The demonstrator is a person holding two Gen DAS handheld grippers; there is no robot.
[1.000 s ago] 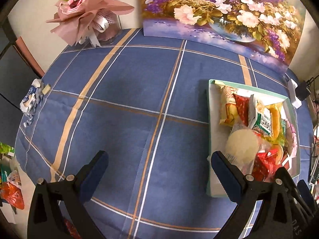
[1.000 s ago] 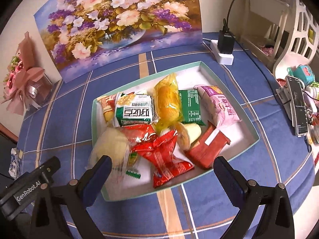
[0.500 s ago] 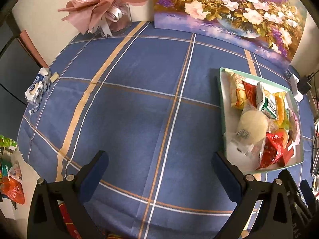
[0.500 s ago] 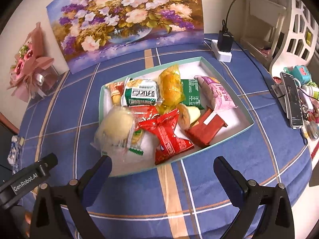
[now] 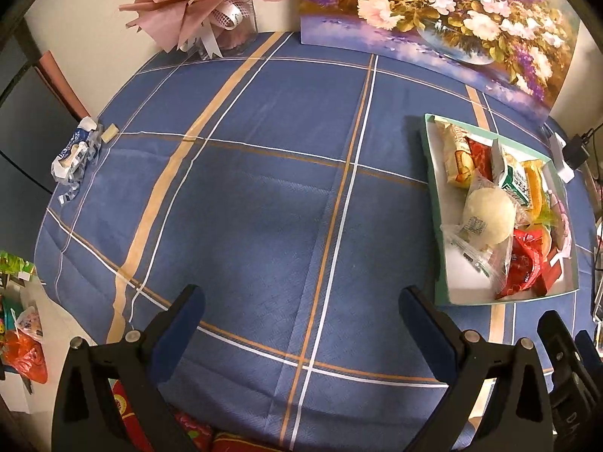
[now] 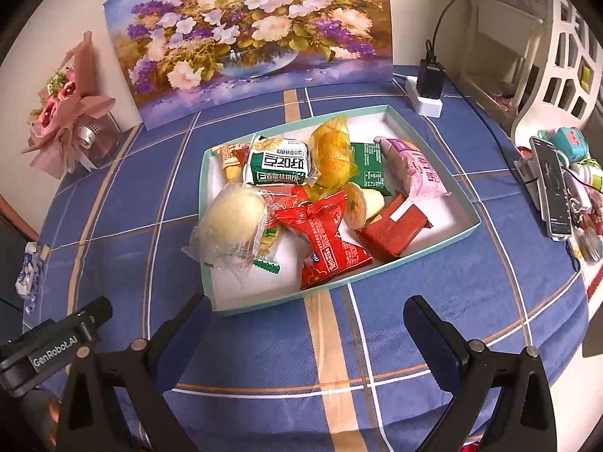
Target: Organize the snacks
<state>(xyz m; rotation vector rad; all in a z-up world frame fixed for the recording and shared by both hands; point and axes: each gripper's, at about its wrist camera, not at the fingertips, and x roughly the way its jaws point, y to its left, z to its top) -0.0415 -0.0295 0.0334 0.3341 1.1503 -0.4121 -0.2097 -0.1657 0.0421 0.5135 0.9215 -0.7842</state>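
Observation:
A shallow teal-rimmed white box sits on the blue plaid tablecloth, full of snack packets: a clear-wrapped round bun, a red packet, a green-and-white packet, a yellow packet, a pink packet and a dark red bar. My right gripper is open and empty, hovering just in front of the box. My left gripper is open and empty over bare cloth; the box lies to its right.
A flower painting leans on the back wall. A pink bouquet stands at the back left. Crumpled wrappers lie at the table's left edge. A power adapter and a phone sit to the right.
Both grippers have drawn back toward the table's near edge and risen, so the box appears farther away. Both stay open and empty. The snacks have not moved.

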